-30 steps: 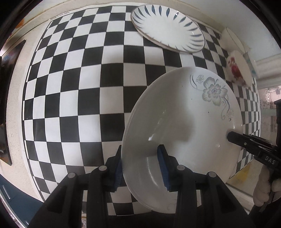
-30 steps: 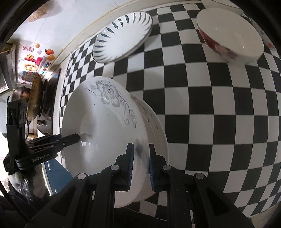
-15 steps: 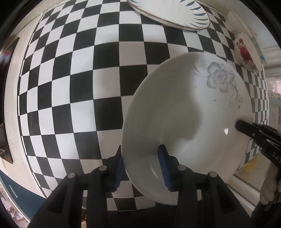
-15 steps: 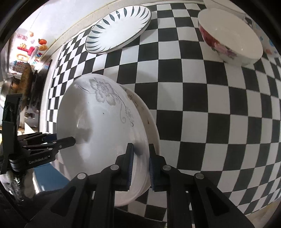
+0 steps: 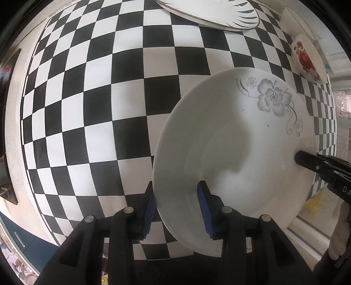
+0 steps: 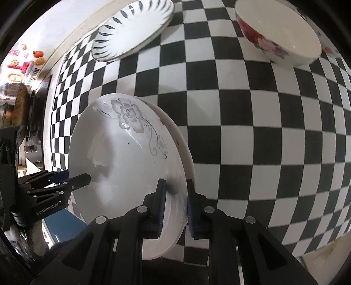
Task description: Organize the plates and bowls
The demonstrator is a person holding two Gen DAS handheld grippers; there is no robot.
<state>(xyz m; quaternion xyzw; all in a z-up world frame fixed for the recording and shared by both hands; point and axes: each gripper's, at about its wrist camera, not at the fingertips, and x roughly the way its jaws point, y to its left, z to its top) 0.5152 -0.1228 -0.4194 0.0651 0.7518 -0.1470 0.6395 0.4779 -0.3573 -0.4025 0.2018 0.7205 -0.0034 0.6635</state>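
Observation:
A stack of white plates with a grey flower print (image 5: pixel 241 140) (image 6: pixel 122 157) is held tilted just above the checkered cloth (image 5: pixel 98 98). My left gripper (image 5: pixel 176 208) is shut on the stack's near rim, one blue pad under it and one inside the top plate. From the opposite side, my right gripper (image 6: pixel 175 203) clamps the rim; its jaws are starting to open, with the pads still on the rim. Each view shows the other gripper's fingertips (image 5: pixel 307 160) (image 6: pixel 81 179) resting in the top plate. Whether the stack touches the cloth I cannot tell.
A white plate with dark leaf marks (image 5: pixel 208 13) (image 6: pixel 131 28) lies at the far side of the cloth. A bowl with red roses (image 5: pixel 307 59) (image 6: pixel 278 35) stands at the far right, with another white dish (image 5: pixel 294 17) behind it. The table's edge runs close by the stack.
The stack has come down closer to the cloth and nearer the leaf-marked plate and rose bowl, with both grippers still on its rim.

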